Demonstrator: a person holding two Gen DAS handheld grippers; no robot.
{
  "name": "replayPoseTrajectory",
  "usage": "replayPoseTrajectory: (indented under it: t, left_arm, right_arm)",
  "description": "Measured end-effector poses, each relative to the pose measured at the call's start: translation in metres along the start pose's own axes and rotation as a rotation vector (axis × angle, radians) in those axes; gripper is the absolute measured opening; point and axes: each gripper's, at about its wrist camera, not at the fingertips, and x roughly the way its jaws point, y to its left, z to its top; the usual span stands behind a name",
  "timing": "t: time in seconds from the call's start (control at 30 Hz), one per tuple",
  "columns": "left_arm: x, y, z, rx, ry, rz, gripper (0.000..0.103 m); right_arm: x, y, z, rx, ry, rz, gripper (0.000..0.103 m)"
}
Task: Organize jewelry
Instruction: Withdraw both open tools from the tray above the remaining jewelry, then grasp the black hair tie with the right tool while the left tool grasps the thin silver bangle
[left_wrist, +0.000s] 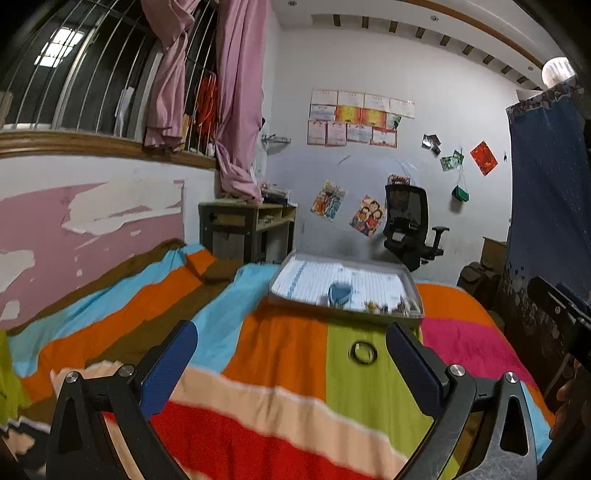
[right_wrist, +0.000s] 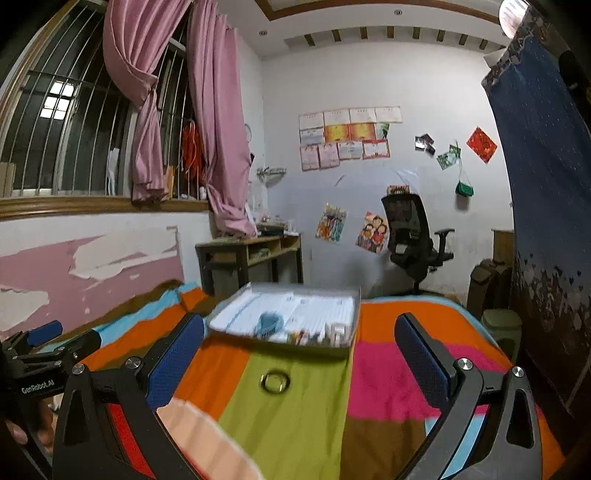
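Nearest the lens in the left wrist view, your left gripper (left_wrist: 291, 347) fills the bottom of the frame, its blue pads spread wide and holding nothing. In the right wrist view your right gripper (right_wrist: 299, 343) occupies the same lower band, equally wide apart and equally empty.

The ring (left_wrist: 363, 352), a small dark band, lies flat on the green stripe of the striped blanket (left_wrist: 280, 354), just right of centre in the left view and just inside the right-hand pad. In the right view it sits at lower centre between the two pads. The organizer tray (left_wrist: 343, 308), grey-rimmed with a white ribbed lining, rests beyond the ring at mid-frame. It holds a blue bracelet (left_wrist: 340, 293) and several small pieces along its near edge, too blurred to identify.

Risks, as a judgement: the blanket is soft, so closing on the ring may press it into the fabric or pinch cloth with it. A thin band lying flat offers little edge and may skid or flip away. Both views are motion-blurred, so alignment is uncertain; the two grippers also stand near each other and could collide over the ring.
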Motion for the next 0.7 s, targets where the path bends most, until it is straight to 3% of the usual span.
replayPoseTrajectory:
  t: [0.17, 0.3, 0.43, 0.6, 0.67, 0.7]
  left_arm:
    - [0.044, -0.008, 0.022, 0.039, -0.044, 0.015, 0.103]
    - [0.089, -0.006, 0.025, 0.035, -0.033, 0.015, 0.103]
    - [0.140, -0.007, 0.016, 0.046, 0.023, -0.006, 0.103]
    - [0.193, -0.009, -0.008, 0.045, 0.115, -0.046, 0.103]
    - [0.209, -0.011, -0.022, 0.039, 0.144, -0.060, 0.103]
    - [0.215, -0.009, -0.028, 0.037, 0.153, -0.067, 0.103]
  right_arm:
    - [0.044, 0.005, 0.019, -0.046, -0.039, -0.011, 0.102]
    - [0.083, 0.008, 0.018, -0.082, -0.031, 0.009, 0.102]
    - [0.130, 0.004, 0.002, -0.082, 0.031, 0.031, 0.102]
    - [0.183, -0.008, -0.036, -0.036, 0.175, 0.075, 0.101]
    - [0.202, -0.013, -0.055, -0.012, 0.246, 0.106, 0.099]
    - [0.210, -0.014, -0.064, -0.005, 0.280, 0.121, 0.091]
